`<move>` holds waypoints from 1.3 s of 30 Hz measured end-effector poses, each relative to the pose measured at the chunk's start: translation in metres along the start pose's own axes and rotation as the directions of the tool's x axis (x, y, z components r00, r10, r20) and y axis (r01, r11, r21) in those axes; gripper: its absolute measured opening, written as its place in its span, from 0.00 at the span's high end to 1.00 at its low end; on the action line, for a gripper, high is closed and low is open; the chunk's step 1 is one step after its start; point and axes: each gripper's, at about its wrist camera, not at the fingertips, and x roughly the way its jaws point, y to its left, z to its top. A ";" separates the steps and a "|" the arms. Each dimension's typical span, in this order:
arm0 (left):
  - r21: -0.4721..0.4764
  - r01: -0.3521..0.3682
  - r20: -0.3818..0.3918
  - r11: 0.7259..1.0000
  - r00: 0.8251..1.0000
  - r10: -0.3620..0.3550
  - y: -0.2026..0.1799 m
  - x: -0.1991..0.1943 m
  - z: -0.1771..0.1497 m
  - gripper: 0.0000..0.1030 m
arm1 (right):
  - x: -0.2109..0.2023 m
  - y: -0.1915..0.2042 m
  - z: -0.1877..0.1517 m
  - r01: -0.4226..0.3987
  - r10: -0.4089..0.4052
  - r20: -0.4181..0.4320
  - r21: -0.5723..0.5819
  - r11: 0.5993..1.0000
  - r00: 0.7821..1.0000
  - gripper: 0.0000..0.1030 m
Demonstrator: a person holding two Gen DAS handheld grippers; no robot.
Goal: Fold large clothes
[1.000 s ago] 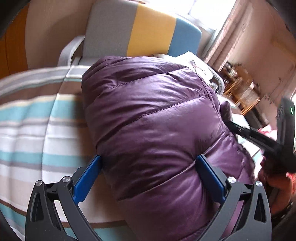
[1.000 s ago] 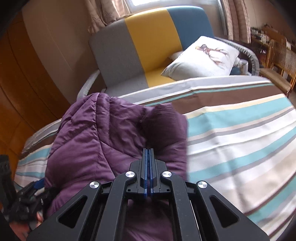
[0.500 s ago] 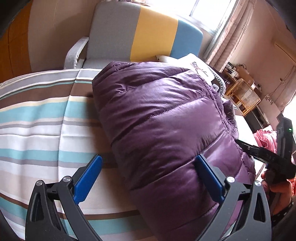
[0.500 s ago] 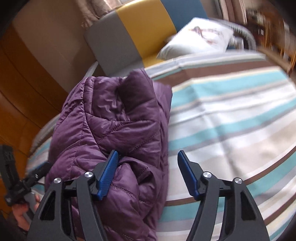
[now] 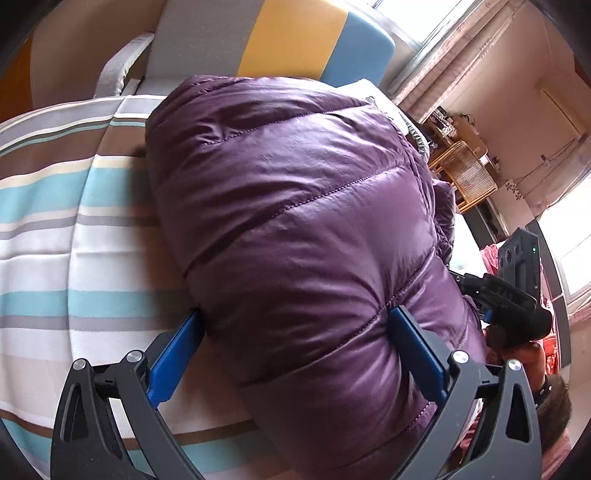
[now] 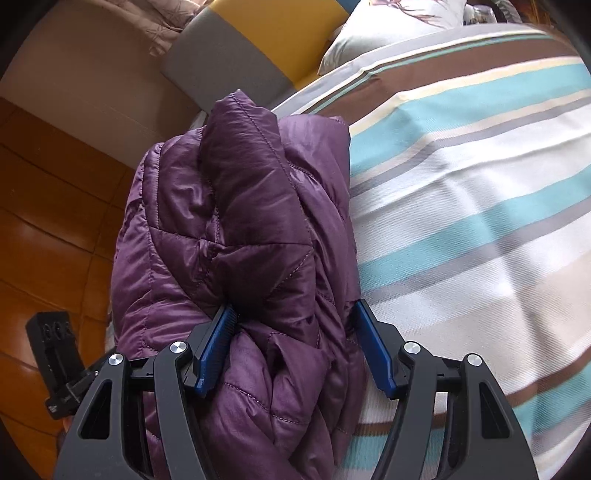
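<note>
A purple quilted puffer jacket (image 5: pixel 295 229) lies bundled on the striped bedspread (image 5: pixel 74 236). My left gripper (image 5: pixel 295 347) is open, its blue pads straddling the near end of the jacket. In the right wrist view the jacket (image 6: pixel 236 236) shows folded in thick layers. My right gripper (image 6: pixel 291 347) is open, with the jacket's edge bulging between its fingers, the left pad (image 6: pixel 216 343) pressed into the folds. The right gripper also shows in the left wrist view (image 5: pixel 513 295) at the jacket's far side.
A grey, yellow and blue armchair (image 5: pixel 266 44) stands behind the bed, also in the right wrist view (image 6: pixel 266 48), with a white printed pillow (image 6: pixel 399 26). A wicker chair (image 5: pixel 465 173) stands at the right. Wooden floor (image 6: pixel 44 206) lies left of the bed.
My right gripper was shut on the jacket, then opened and now straddles its folded edge. My left gripper stayed open and moved in closer over the jacket's end.
</note>
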 end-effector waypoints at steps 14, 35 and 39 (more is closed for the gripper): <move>0.096 -0.010 0.019 0.995 1.000 0.008 -0.019 -0.010 -0.004 0.30 | 0.000 0.005 -0.005 -0.080 0.083 0.078 -0.039 0.996 0.994 0.73; 0.179 -0.074 0.154 0.981 0.987 0.047 -0.019 -0.086 -0.033 0.56 | -0.034 0.044 -0.062 -0.128 0.149 0.208 -0.109 0.986 0.967 0.82; 0.193 -0.081 0.176 0.978 0.983 0.046 -0.015 -0.103 -0.039 0.60 | -0.034 0.070 -0.063 -0.105 0.138 0.206 -0.162 0.981 0.969 0.82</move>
